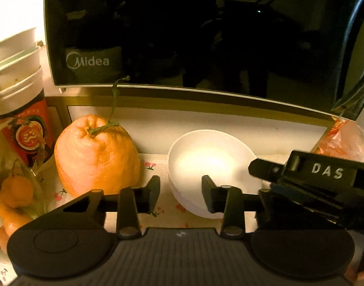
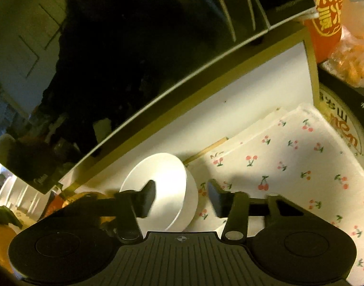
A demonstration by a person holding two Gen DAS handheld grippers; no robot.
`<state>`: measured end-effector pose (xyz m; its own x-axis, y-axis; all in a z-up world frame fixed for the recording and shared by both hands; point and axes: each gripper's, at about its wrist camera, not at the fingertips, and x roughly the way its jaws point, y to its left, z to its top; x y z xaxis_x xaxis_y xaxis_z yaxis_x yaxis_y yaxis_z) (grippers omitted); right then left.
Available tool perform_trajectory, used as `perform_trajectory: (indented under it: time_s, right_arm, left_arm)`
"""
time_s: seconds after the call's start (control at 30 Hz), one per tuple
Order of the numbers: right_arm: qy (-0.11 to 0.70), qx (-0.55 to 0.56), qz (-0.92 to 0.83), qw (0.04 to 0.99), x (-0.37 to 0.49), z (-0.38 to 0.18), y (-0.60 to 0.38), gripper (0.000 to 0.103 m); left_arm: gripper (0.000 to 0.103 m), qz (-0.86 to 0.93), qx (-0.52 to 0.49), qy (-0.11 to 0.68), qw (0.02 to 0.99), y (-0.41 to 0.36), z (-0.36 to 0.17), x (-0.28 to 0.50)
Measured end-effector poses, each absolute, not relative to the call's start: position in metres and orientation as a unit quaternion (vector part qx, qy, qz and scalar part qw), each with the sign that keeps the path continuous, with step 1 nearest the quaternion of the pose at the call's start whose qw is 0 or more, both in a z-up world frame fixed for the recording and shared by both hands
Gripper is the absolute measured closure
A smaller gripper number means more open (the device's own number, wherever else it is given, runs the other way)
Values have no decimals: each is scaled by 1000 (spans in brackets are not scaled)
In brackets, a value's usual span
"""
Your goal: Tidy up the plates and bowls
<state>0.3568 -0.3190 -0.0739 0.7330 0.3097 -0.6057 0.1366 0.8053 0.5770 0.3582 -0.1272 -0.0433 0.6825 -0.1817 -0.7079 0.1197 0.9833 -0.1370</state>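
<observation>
A white bowl (image 1: 205, 164) sits on the cherry-print cloth (image 1: 155, 166) under the microwave shelf. It looks like two nested bowls. My left gripper (image 1: 180, 194) is open, its fingers astride the bowl's near left rim, not closed on it. My right gripper (image 2: 182, 196) is open with one finger inside the bowl (image 2: 165, 178) and the other outside its right wall. The right gripper's finger also shows in the left wrist view (image 1: 301, 171), reaching the bowl's right rim.
A black Midea microwave (image 1: 182, 31) stands on a gold-framed shelf just above. A large orange with stem (image 1: 96, 155) sits left of the bowl. Stacked paper cups (image 1: 17, 90) and small oranges (image 1: 12, 190) are far left. A bag of orange snacks (image 2: 353, 59) and a round tin (image 2: 344, 128) are at right.
</observation>
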Motion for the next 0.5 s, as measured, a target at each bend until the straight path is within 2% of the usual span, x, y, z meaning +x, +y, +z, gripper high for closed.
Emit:
perform_trajectory:
  time_s: [0.17,0.5]
  right_arm:
    - [368,284,41,884,364,-79,-310,88]
    - [373,320,50,869,355,-81,-323,92]
  left_arm:
    - [88,-77,-55,411,907,-124,-52,368]
    - [90,-72,-37,396,914,-137,-33,351]
